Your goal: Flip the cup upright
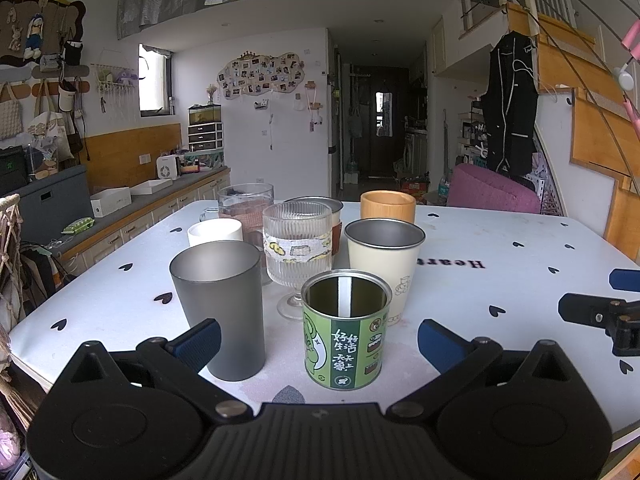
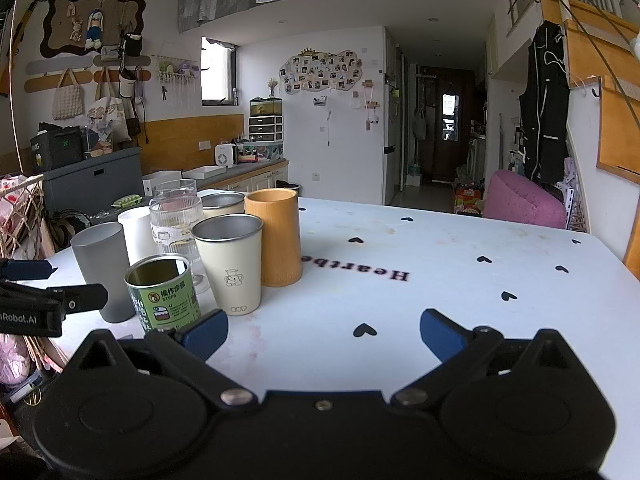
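Green tin [image 2: 164, 294]: "操作步骤" over "STEPS" beside round badge, right wrist view; smaller print below too fine to read. Same tin, left wrist view: white Chinese lettering, "好好生活" likely, lower characters unclear.
Cream cup [image 2: 232, 264]: "CUP" in outline letters near base, under small cartoon drawing.
Surface [image 2: 440, 280]: black word printed upside down, "Heartbe…", start hidden behind cups.
Left gripper [image 2: 36, 292]: white "…Robot.AI" on black body, start cut off at frame edge.

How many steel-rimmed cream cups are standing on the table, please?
2: one cream cup behind the green tin, another farther back, mostly hidden by the ribbed glass; more may be hidden.
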`<state>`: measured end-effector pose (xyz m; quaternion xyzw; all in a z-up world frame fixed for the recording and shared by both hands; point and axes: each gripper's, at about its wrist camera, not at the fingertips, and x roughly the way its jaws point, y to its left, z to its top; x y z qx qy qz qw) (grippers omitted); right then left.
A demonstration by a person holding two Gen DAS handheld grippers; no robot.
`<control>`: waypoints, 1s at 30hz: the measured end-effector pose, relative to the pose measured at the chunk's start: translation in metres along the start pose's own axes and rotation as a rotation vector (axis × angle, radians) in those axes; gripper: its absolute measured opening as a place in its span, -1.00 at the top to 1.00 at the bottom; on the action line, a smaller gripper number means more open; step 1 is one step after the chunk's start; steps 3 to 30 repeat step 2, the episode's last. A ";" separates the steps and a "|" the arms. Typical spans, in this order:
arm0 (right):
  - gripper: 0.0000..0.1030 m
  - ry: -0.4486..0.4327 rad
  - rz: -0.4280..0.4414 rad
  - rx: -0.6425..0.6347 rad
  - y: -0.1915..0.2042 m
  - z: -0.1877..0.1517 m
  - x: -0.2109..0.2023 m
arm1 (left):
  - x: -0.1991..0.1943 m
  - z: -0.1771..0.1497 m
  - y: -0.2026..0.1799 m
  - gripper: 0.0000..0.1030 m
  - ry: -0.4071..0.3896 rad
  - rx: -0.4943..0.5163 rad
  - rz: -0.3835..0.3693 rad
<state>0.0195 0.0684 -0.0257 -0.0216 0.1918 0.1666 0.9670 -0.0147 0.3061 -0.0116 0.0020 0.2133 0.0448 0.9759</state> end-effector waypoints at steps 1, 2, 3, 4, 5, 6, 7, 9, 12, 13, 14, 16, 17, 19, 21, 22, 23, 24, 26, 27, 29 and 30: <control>-1.00 0.000 0.000 0.000 0.000 0.000 0.000 | 0.000 0.000 0.000 -1.00 0.001 -0.001 -0.001; -1.00 0.000 0.000 0.000 0.000 0.000 0.000 | 0.000 0.000 0.000 -1.00 0.001 -0.001 -0.001; -1.00 0.000 0.000 0.000 0.000 0.000 0.000 | 0.000 0.000 0.000 -1.00 0.001 -0.001 -0.001; -1.00 0.000 0.000 0.000 0.000 0.000 0.000 | 0.000 0.000 0.000 -1.00 0.001 -0.001 -0.001; -1.00 0.000 0.000 0.000 0.000 0.000 0.000 | 0.000 0.000 0.000 -1.00 0.001 -0.001 -0.001; -1.00 0.000 0.000 0.000 0.000 0.000 0.000 | 0.000 0.000 0.000 -1.00 0.001 -0.001 -0.001; -1.00 0.000 0.000 0.000 0.000 0.000 0.000 | 0.000 0.000 0.000 -1.00 0.001 -0.001 -0.001; -1.00 0.000 0.000 0.000 0.000 0.000 0.000 | 0.000 0.000 0.000 -1.00 0.001 -0.001 -0.001; -1.00 0.000 0.000 0.000 0.000 0.000 0.000 | 0.000 0.000 0.000 -1.00 0.001 -0.001 -0.001; -1.00 0.000 0.000 0.000 0.000 0.000 0.000 | 0.000 0.000 0.000 -1.00 0.001 -0.001 -0.001; -1.00 0.000 0.000 0.000 0.000 0.000 0.000 | 0.000 0.000 0.000 -1.00 0.001 -0.001 -0.001; -1.00 0.000 0.000 0.000 0.000 0.000 0.000 | 0.000 0.000 0.000 -1.00 0.001 -0.001 -0.001; -1.00 0.000 0.000 0.000 0.000 0.000 0.000 | 0.000 0.000 0.000 -1.00 0.001 -0.001 -0.001; -1.00 0.000 0.000 0.000 0.000 0.000 0.000 | 0.000 0.000 0.000 -1.00 0.001 -0.001 -0.001; -1.00 0.000 0.000 0.000 0.000 0.000 0.000 | 0.000 0.000 0.000 -1.00 0.001 -0.001 -0.001; -1.00 0.000 0.000 0.000 0.000 0.000 0.000 | 0.000 0.000 0.000 -1.00 0.001 -0.001 -0.001; -1.00 0.000 0.000 0.000 0.000 0.000 0.000 | 0.000 0.000 0.000 -1.00 0.001 -0.001 -0.001; -1.00 0.000 0.000 0.000 0.000 0.000 0.000 | 0.000 0.000 0.000 -1.00 0.001 -0.001 -0.001; -1.00 0.000 0.000 0.000 0.000 0.000 0.000 | 0.000 0.000 0.000 -1.00 0.001 -0.001 -0.001; -1.00 0.000 0.000 0.000 0.000 0.000 0.000 | 0.000 0.000 0.000 -1.00 0.001 -0.001 -0.001; -1.00 0.000 0.000 0.000 0.000 0.000 0.000 | 0.000 0.000 0.000 -1.00 0.001 -0.001 -0.001; -1.00 0.000 0.000 0.000 0.000 0.000 0.000 | 0.000 0.000 0.000 -1.00 0.001 -0.001 -0.001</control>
